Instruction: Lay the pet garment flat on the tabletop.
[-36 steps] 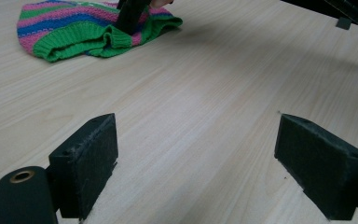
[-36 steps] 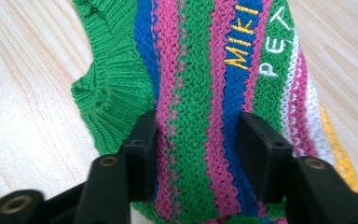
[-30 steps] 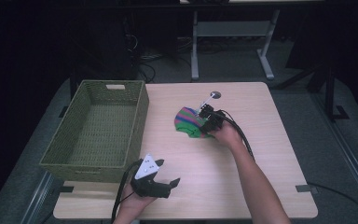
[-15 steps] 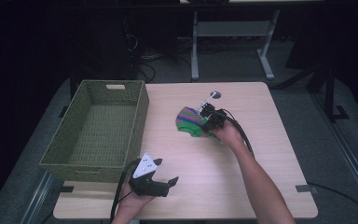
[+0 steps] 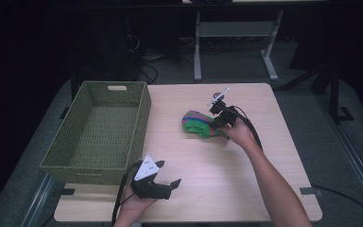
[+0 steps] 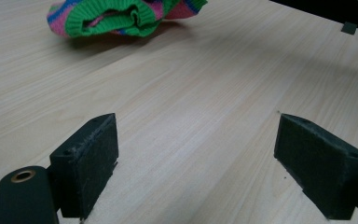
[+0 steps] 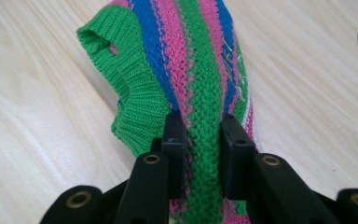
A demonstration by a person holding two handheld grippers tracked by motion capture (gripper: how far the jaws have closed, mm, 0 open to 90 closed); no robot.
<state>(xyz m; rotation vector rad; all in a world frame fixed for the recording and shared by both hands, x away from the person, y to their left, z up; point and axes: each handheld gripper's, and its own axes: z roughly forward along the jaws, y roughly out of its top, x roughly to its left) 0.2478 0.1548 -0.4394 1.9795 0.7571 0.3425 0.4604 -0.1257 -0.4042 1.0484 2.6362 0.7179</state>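
The right gripper (image 5: 216,119) has just closed its jaws on a fold of the striped knit garment (image 5: 199,124), at centre frame on the tabletop (image 5: 246,179), right of the green basket (image 5: 66,156). The left gripper (image 5: 168,185), at lower left, rests with jaws wide open and empty.

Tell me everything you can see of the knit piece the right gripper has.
The knit piece is a small soft garment in green, pink and blue stripes, with green ribbed edging around an opening. It is bunched, not laid flat. The right gripper pinches a fold of it between its pads. In the high view it sits mid-table, right of the basket and apart from it. Whether its far end rests on the wood I cannot tell.
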